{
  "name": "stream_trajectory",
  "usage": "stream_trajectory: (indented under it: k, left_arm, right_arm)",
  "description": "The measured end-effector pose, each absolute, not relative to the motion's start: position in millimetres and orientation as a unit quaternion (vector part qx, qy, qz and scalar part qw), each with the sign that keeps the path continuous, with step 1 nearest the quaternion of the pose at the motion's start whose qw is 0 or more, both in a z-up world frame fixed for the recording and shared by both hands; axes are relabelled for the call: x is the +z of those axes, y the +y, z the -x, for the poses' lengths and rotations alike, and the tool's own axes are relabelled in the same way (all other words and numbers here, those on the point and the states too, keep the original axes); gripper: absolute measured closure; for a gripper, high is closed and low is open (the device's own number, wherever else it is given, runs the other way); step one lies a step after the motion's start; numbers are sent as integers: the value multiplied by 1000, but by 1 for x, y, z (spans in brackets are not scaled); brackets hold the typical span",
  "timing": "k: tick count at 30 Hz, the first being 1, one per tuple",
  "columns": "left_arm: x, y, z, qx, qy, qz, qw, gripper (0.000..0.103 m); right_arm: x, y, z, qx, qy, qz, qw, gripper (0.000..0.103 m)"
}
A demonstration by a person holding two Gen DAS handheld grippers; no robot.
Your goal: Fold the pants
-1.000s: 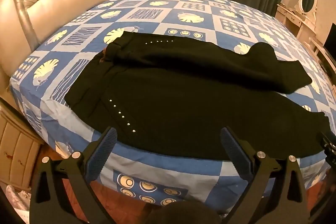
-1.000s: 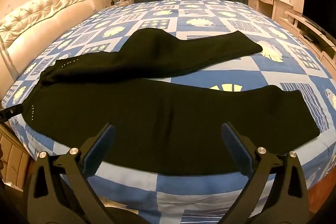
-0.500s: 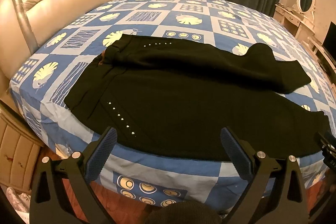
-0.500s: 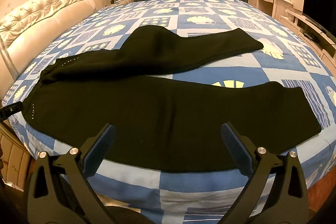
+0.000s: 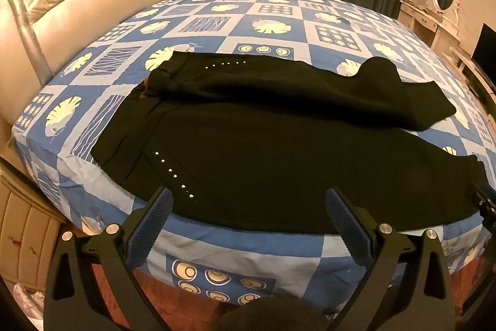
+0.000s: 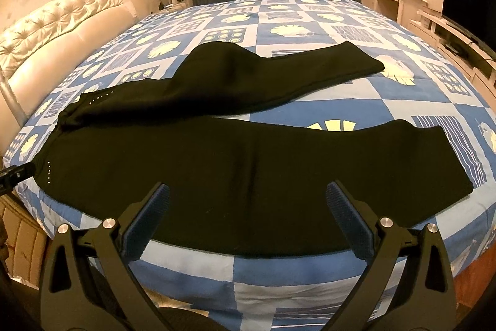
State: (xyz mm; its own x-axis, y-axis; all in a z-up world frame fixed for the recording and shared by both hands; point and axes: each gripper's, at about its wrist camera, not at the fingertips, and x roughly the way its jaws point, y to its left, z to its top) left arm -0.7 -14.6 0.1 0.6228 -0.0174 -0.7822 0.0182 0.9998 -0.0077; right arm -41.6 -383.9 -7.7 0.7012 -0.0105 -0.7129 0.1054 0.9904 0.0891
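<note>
Our left gripper [image 5: 249, 208] and right gripper [image 6: 248, 203] look alike: black triangular-cutout frames, silver round screws near each finger base, dark blue ribbed pads [image 5: 148, 230] lining fingers.

In the left wrist view the black pants [image 5: 279, 145] have slid slightly down the frame, their studded near edge now closer to the left gripper [image 5: 248, 225]. In the right wrist view they have edged upward, exposing more bedsheet [image 6: 248, 275] below.
</note>
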Motion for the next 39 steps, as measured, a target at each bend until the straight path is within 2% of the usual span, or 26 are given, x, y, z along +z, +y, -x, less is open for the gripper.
stream_trajectory:
  k: [19, 27, 33, 39]
  left_arm:
    - [1, -25, 2, -35, 435, -15, 899, 4]
    - [15, -5, -23, -119, 444, 18, 888, 4]
    - [24, 64, -101, -87, 439, -21, 894, 4]
    - [0, 154, -217, -82, 472, 41, 877, 4]
  right_arm:
    - [-8, -390, 37, -13, 392, -66, 917, 2]
    - [-6, -390, 34, 18, 403, -65, 913, 2]
    - [-4, -393, 25, 26, 410, -81, 908, 2]
    - [-2, -385, 1, 34, 408, -113, 905, 2]
